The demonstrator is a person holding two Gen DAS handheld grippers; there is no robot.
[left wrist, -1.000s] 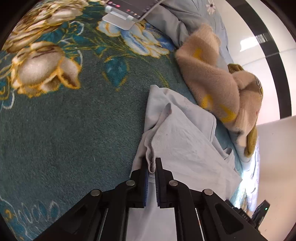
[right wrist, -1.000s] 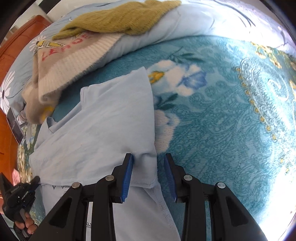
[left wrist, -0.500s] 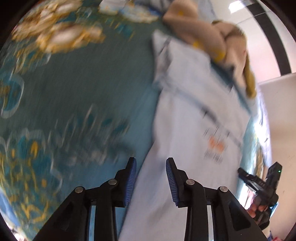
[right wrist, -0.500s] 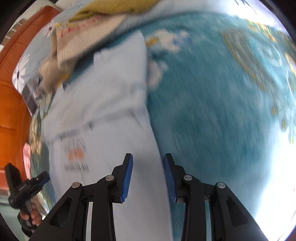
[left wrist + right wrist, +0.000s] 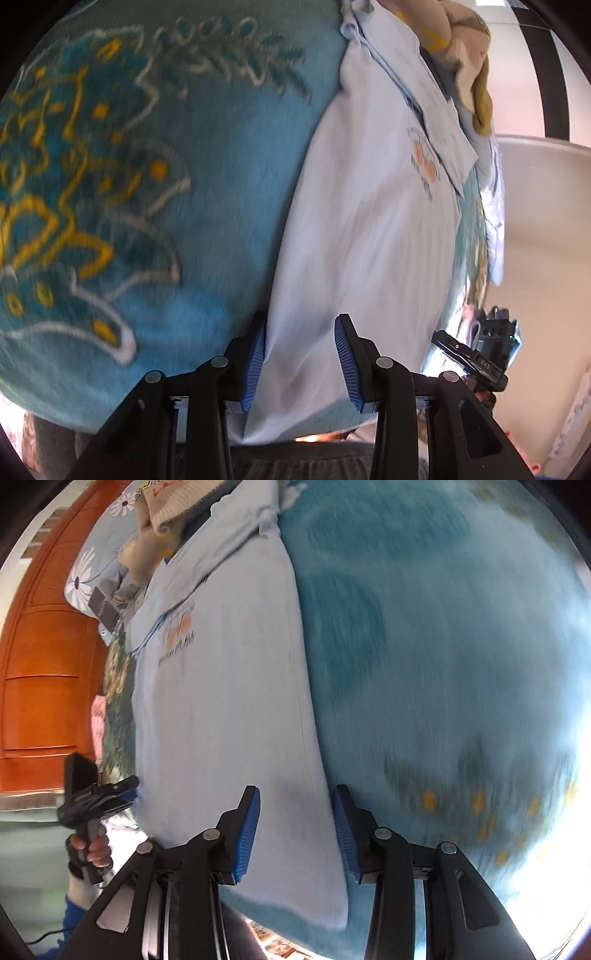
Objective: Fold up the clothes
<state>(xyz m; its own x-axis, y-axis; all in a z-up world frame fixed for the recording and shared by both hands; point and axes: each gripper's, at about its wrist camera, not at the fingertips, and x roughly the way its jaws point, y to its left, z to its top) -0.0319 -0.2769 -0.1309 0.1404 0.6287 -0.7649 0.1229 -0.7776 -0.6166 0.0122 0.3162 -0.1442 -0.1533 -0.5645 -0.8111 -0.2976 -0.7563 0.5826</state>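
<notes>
Spanning shirt point(image 5: 354, 229) hem corners, both grippers' jaws wide, teal blanket point(image 5: 443, 664) beyond edges

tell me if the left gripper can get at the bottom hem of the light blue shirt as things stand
Probably yes. The left gripper is open, its jaws straddling the light blue shirt near the bottom hem; nothing lies on that end.

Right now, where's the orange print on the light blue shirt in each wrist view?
Left wrist: orange print sits upper right, on the light blue shirt, below the folded-in sleeve.
Right wrist: the print sits upper left, ahead and left of the open right claw.
Shared landmark: the beige sweater past the shirt's far end.
</notes>
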